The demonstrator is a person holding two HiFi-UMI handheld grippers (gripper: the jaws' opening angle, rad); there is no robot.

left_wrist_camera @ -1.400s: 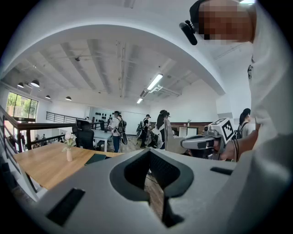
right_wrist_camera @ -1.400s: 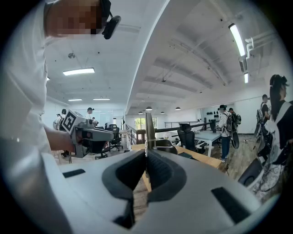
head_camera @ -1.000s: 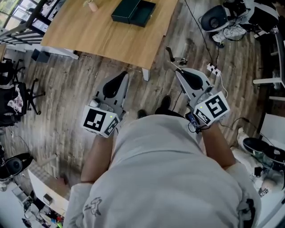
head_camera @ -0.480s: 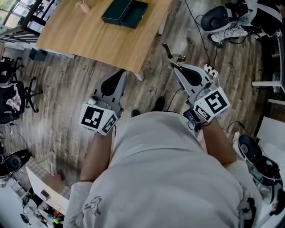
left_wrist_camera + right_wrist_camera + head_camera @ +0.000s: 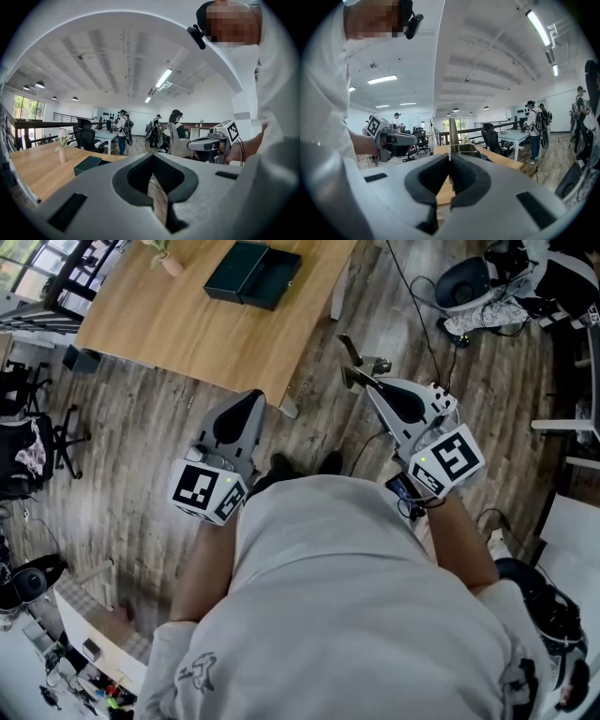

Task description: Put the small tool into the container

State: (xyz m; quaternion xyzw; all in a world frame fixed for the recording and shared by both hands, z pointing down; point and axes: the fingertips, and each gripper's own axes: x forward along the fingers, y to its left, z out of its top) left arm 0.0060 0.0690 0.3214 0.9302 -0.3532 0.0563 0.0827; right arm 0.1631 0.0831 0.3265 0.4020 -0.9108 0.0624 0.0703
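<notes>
A dark green open box [image 5: 251, 274] lies on the wooden table [image 5: 187, 329] ahead of me; in the left gripper view that box [image 5: 87, 164] sits left of the jaws. My right gripper [image 5: 375, 388] is shut on a small metal tool [image 5: 361, 367] that sticks out past its tips, over the floor right of the table corner. In the right gripper view the tool [image 5: 452, 136] stands upright from the closed tips of the right gripper [image 5: 450, 157]. My left gripper [image 5: 255, 395] is shut and holds nothing, short of the table's near edge.
A small vase with a flower [image 5: 169, 261] stands on the table beside the box. A white table leg [image 5: 289, 409] is between the grippers. Cables and a chair base [image 5: 464, 277] lie on the floor at the right. Several people [image 5: 123, 126] stand far off by other desks.
Both grippers have moved forward toward the table, which now lies closer to them. The box has shifted left in the head view. The right gripper's hold on the tool is unchanged.
</notes>
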